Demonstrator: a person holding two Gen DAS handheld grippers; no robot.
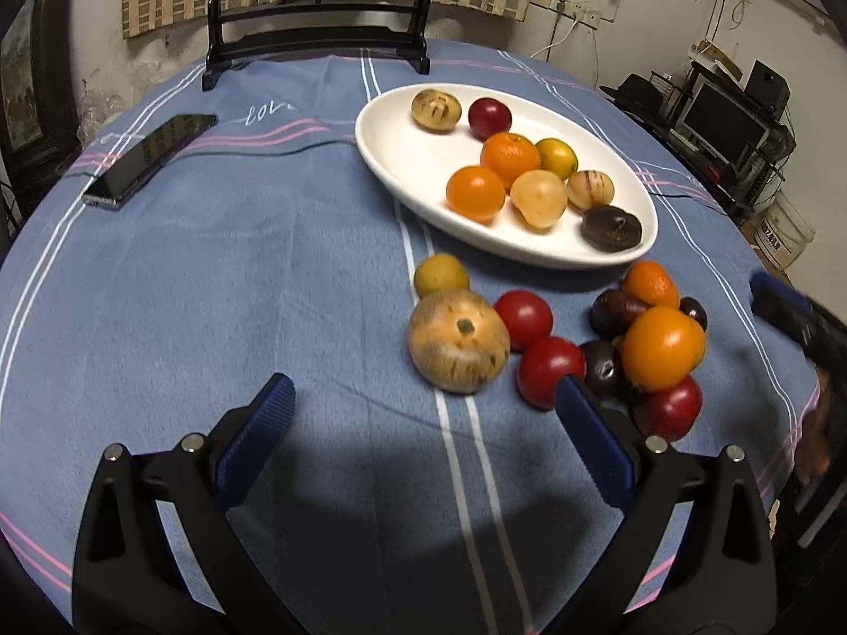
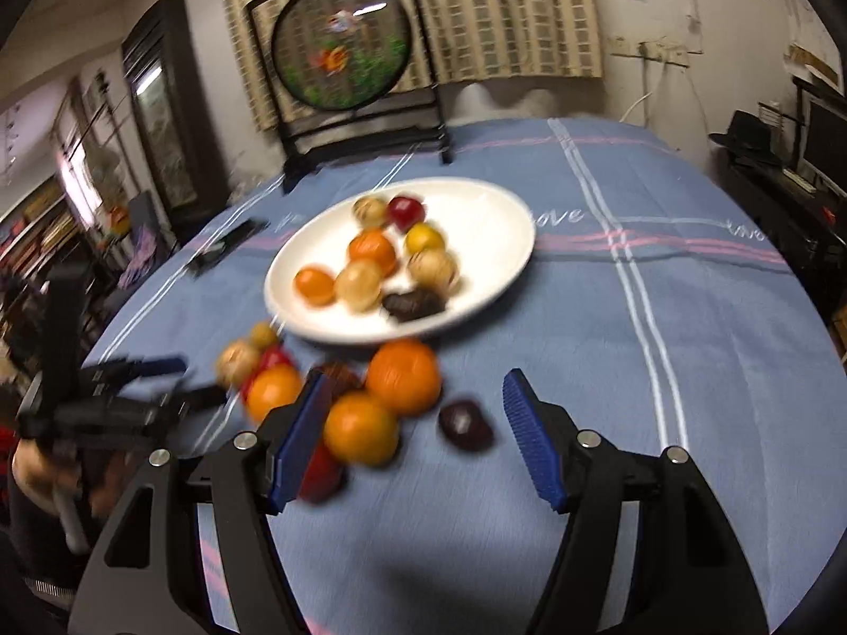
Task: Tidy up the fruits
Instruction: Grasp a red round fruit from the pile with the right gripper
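A white oval plate [image 1: 381,159] [image 2: 503,222] on the blue cloth holds several fruits: oranges, striped tan ones, a red one, a dark one. In front of it lies a loose pile: a big striped tan fruit [image 1: 458,338], red fruits [image 1: 524,317], an orange [image 1: 661,346], dark purple ones [image 1: 614,312]. My left gripper [image 1: 423,382] is open wide, just short of the big tan fruit, holding nothing. My right gripper [image 2: 414,378] stands half open over the pile's right end. An orange [image 2: 360,434] and a dark fruit [image 2: 466,423] lie between its fingers, ungripped. The right wrist view is blurred.
A black phone [image 1: 151,159] lies at the left on the cloth, with a thin cable running toward the plate. A round picture on a black stand [image 1: 317,53] [image 2: 341,42] stands at the table's far edge. A desk with a monitor [image 1: 725,121] is beyond the table's right side.
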